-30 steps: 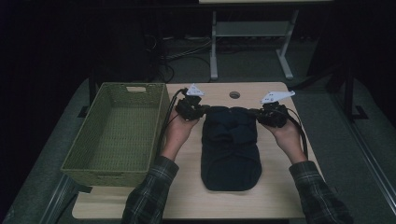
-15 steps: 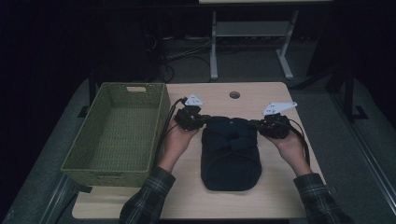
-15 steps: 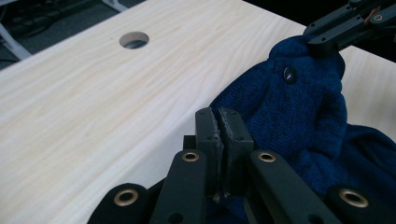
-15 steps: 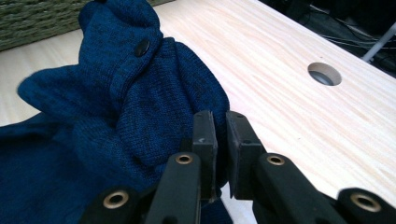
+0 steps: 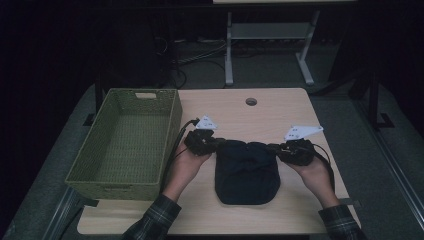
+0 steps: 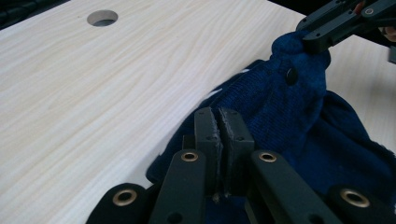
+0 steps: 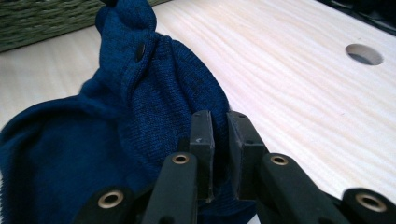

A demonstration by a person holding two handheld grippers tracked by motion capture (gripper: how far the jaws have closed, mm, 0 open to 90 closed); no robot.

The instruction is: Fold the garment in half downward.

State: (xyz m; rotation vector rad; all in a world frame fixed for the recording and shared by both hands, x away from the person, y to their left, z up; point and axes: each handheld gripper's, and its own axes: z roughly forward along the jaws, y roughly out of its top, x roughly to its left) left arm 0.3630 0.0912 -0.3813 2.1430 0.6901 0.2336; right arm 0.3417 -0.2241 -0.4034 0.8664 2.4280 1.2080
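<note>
Lying on the pale bench point(image 5: 280, 107) beside the green basket point(image 5: 127, 137), the dark blue knit garment point(image 5: 246, 172) looked shorter than a second before — its far edge drawn toward the person. Left tongs point(image 5: 214, 145) and right tongs point(image 5: 274, 148) each pinched a far corner shut on the fabric — a fold seemingly under way.

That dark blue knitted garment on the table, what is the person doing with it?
A person is folding a dark blue knitted garment on a light wooden table. The left gripper pinches its far left corner and the right gripper its far right corner, both shut on the cloth. The far edge is raised off the table between them, while the near part lies flat. A green woven basket stands empty to the left.
</note>
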